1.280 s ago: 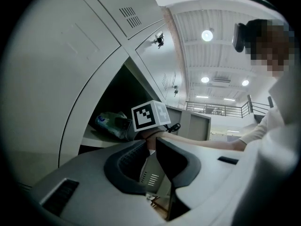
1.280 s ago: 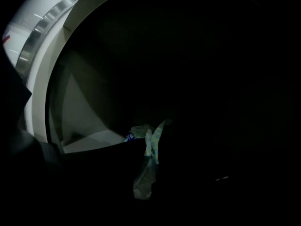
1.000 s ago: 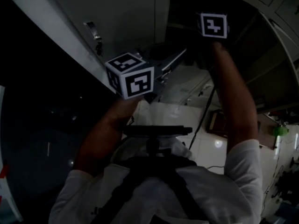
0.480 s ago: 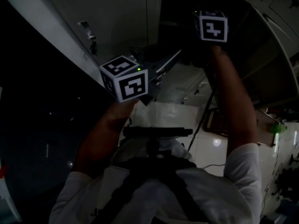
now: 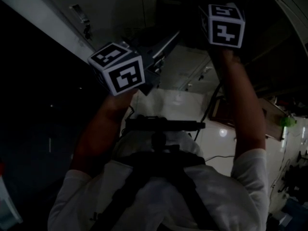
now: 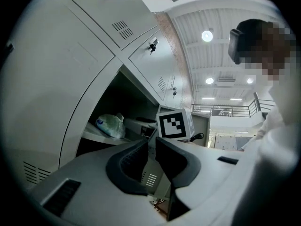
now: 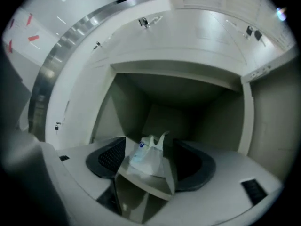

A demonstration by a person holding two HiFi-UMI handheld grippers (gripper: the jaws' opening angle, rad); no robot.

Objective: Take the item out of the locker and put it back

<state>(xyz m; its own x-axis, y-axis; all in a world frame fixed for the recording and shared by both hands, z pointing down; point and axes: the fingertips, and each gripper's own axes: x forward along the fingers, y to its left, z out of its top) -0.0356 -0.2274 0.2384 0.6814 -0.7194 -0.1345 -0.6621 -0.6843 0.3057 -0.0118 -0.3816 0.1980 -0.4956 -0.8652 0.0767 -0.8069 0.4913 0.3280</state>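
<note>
Left tool [image 6: 149, 145]: jaws a slit apart, empty, off to the side of the locker [image 6: 141, 46]. Bag [image 7: 148, 160]: on the front edge of the locker shelf [image 7: 141, 185], straight ahead of the right tool [image 7: 150, 147], the nearer one. Its jaws have just been opening and stand wide, flanking the bag without touching it.

Tool [image 7: 149, 149] just opened; bag [image 7: 146, 160] between jaws, on shelf [image 7: 143, 185]
</note>
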